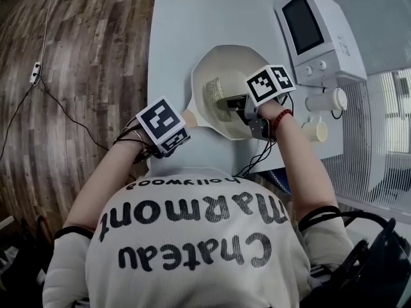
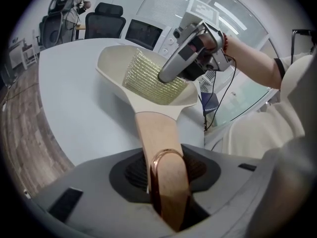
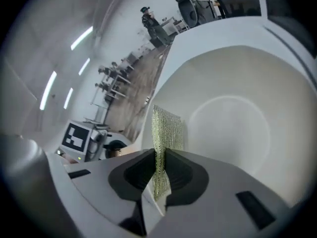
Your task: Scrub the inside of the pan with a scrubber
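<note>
- The left gripper (image 2: 166, 182) has its jaws clamped on the wooden handle (image 2: 156, 133) of the pan (image 2: 111, 63), near the handle's copper-coloured end loop. This grip steadies the pan.
- The pan, cream-coloured inside, stands on the pale table (image 1: 173, 37), in front of the microwave oven (image 1: 314, 27).
- The right gripper (image 3: 159, 170) has its jaws pinched together on the mesh scrubber (image 3: 166, 125), which projects beyond the jaw tips.
- The free part of the scrubber lies against the inner surface of the pan, on the side nearer the handle. The head view and the left gripper view both show this.
- Task status, as a judgement: scrubbing is in progress. Both grips are set and the scrubber is in contact with the inside of the pan.
- No dirt, foam or water can be made out in the pan, so the area already scrubbed cannot be determined.
- Remaining work, as a judgement: the flat bottom and the far wall lie apart from the scrubber and probably call for further passes.
</note>
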Demonstrator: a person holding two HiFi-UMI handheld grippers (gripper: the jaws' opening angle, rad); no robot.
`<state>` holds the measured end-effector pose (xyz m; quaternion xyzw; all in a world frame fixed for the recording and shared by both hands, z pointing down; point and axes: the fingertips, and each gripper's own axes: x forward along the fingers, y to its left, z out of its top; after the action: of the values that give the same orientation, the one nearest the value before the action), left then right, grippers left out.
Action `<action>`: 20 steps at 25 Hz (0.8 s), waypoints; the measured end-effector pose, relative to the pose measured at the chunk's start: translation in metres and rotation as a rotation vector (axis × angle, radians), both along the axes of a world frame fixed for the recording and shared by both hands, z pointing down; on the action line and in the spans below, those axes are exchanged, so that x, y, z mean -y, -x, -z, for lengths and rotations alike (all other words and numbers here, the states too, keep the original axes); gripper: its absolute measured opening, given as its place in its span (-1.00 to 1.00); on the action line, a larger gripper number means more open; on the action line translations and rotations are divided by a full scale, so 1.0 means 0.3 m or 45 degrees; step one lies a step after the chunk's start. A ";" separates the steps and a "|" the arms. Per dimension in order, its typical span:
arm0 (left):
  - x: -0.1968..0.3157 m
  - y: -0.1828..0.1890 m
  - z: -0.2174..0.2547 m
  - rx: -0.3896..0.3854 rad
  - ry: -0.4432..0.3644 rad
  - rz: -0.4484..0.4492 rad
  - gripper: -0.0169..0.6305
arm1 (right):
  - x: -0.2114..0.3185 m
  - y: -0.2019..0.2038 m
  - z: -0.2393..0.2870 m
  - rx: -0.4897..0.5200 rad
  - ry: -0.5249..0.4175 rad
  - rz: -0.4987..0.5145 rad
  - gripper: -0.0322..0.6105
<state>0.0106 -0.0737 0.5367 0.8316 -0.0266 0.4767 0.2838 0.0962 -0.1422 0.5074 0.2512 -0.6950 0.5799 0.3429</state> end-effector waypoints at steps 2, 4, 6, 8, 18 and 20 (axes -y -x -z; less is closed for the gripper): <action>-0.005 0.006 -0.003 0.005 -0.003 -0.008 -0.48 | -0.011 0.059 0.017 0.111 0.035 -0.045 -0.71; -0.008 0.010 -0.006 0.013 -0.007 -0.015 -0.53 | -0.009 0.090 0.020 0.147 0.051 -0.066 -0.71; -0.010 0.009 -0.008 0.015 -0.006 -0.020 -0.56 | -0.009 0.117 0.022 0.186 0.078 -0.083 -0.71; -0.010 0.007 -0.008 0.015 -0.003 -0.023 -0.56 | -0.013 0.146 0.022 0.239 0.119 -0.103 -0.71; -0.018 -0.004 -0.010 0.004 0.016 -0.015 -0.57 | -0.026 0.159 -0.061 0.248 0.226 -0.234 -0.70; -0.016 -0.006 -0.010 0.005 0.013 -0.017 -0.57 | -0.028 0.149 -0.079 0.236 0.240 -0.258 -0.69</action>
<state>0.0123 -0.0688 0.5396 0.8294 -0.0191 0.4803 0.2847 0.0514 -0.1337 0.5312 0.2322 -0.6374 0.6947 0.2392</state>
